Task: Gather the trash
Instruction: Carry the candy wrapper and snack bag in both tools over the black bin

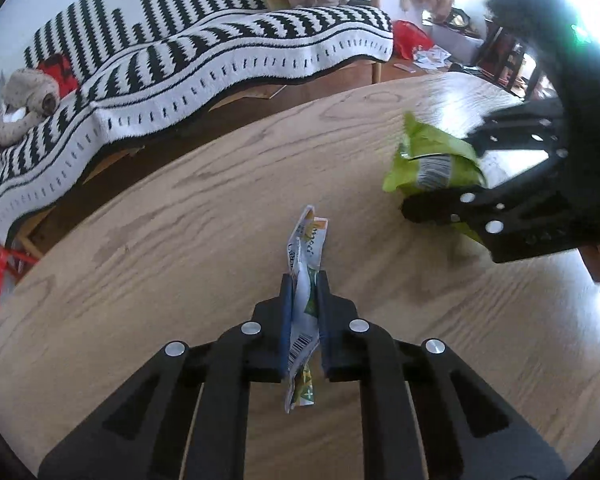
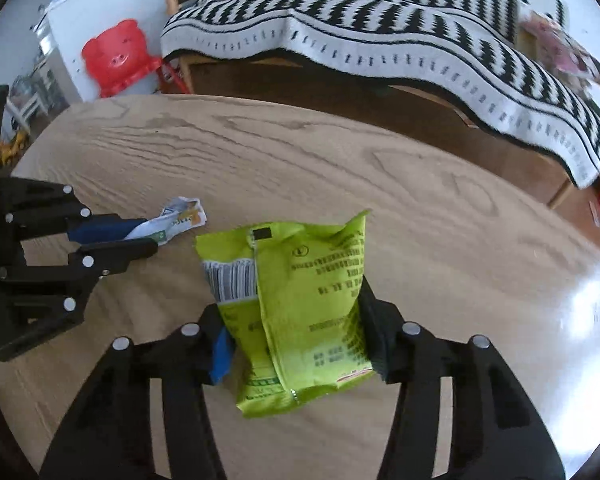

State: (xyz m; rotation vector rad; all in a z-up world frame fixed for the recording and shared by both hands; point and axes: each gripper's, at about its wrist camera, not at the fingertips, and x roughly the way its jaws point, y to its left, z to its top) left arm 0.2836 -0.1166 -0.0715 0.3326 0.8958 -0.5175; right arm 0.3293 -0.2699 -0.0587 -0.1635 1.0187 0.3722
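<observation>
Clamped between the left gripper's (image 1: 304,284) jaws, a crumpled white wrapper (image 1: 306,264) is hanging above the wooden desk (image 1: 160,240), while the right gripper (image 2: 292,320) is squeezing a green snack bag (image 2: 296,300) just beside it.

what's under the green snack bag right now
Only bare wooden table shows around the green snack bag, held in the right gripper. The spot directly beneath is covered.

My black two-finger left gripper (image 1: 304,280) is clamped tight; my black right gripper (image 2: 296,312) seems closed wider, fingertips hidden.
</observation>
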